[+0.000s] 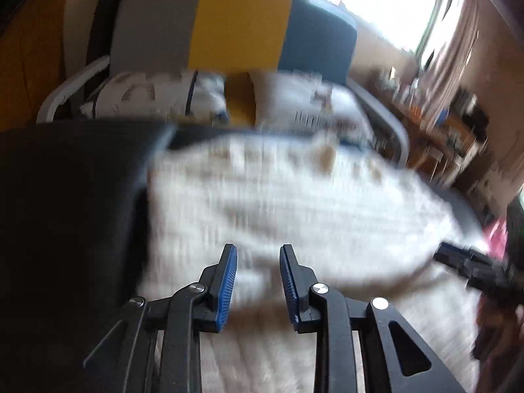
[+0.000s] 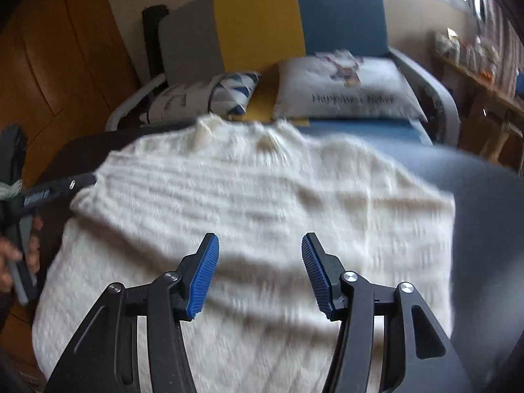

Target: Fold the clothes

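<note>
A cream knitted sweater (image 2: 249, 196) lies spread over a dark surface, its far part folded toward me over the near part; it is blurred in the left wrist view (image 1: 294, 203). My left gripper (image 1: 258, 252) hovers over its near left part, open, with nothing between the blue pads. My right gripper (image 2: 260, 240) hangs above the sweater's middle, open wide and empty. The left gripper (image 2: 65, 185) also shows at the sweater's left edge in the right wrist view, with a hand (image 2: 13, 262) on its handle. The right gripper (image 1: 465, 262) shows at the right in the left wrist view.
Behind the sweater stands a sofa with a grey, yellow and blue back (image 2: 262, 19) and two printed cushions (image 2: 344, 88). A dark seat edge (image 1: 65, 196) lies left of the sweater. Wooden panels (image 2: 49, 49) are at the left, a cluttered shelf (image 2: 475, 62) and bright window at the right.
</note>
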Tool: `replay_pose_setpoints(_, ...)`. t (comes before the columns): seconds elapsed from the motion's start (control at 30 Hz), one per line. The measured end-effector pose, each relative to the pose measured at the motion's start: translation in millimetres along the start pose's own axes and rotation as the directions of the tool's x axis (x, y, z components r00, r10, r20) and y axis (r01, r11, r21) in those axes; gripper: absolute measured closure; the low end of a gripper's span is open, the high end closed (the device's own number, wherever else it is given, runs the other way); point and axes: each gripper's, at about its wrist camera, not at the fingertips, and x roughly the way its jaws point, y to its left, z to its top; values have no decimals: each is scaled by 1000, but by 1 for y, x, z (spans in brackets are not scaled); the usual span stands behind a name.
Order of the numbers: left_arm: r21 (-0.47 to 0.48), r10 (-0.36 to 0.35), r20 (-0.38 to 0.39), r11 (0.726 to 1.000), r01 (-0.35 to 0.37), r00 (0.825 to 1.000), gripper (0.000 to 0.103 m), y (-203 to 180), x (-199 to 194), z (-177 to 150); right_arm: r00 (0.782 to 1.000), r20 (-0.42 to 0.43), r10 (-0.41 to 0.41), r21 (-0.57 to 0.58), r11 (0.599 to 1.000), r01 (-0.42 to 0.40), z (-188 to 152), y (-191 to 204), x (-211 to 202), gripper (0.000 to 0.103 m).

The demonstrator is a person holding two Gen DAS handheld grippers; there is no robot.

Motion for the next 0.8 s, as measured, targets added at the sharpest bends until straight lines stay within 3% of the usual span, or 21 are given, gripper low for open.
replay_pose_setpoints(0.17,-21,8,-14,1000,-8,1000,76,-2,-2,-17,1000,-7,-11,81,997,11,-15,-12,-7,47)
replay_pose_setpoints(0.3,-6,-52,30,999,52,998,75,-14,-47,-38,999,32,13,53,998,-15,-38,-12,-53,46)
replay_pose_setpoints(0.43,21,-90,-17,996,90,996,75,-24,-78,-93,1000,10,27,43,999,-28,-83,5,-81,46)
replay_pose_setpoints(0.57,36,-43,-102,998,47,994,76,-23,-73,-141,998,-60,7,51,999,-4,-132,17,-87,46)
replay_pose_setpoints(0.63,64,-37,-46,997,40,998,76,-24,-75,-151,999,-45,-24,25,999,25,-150,20,-85,46)
replay_pose_setpoints(0.8,67,-42,-39,997,45,998,76,-26,-81,-150,999,-34,-33,39,999,35,-151,19,-87,46)
